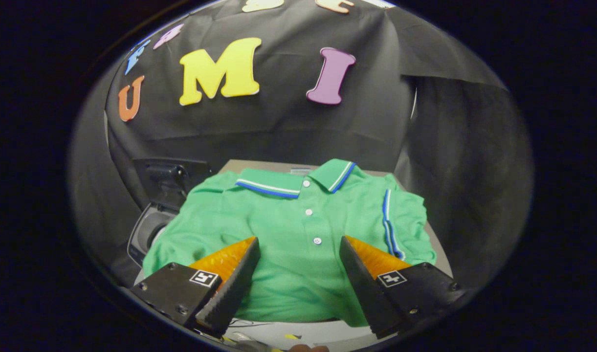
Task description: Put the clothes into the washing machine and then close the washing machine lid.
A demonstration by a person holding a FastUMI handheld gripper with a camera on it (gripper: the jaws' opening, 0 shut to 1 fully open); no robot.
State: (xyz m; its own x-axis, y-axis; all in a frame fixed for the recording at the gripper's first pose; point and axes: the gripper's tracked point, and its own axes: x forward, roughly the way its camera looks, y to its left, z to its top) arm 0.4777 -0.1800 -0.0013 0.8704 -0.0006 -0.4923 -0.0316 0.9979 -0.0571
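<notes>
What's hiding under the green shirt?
The green shirt lies on a table, covering most of it. The open tongs hover above. Anything else underneath is covered.

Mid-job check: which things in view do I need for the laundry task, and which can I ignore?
For the job:
- green polo shirt, spread flat, beneath and between the open gripper fingers
- washing machine, beside the shirt, lid raised

Just lying about:
- table under the shirt
- black cloth wall beyond it
</notes>
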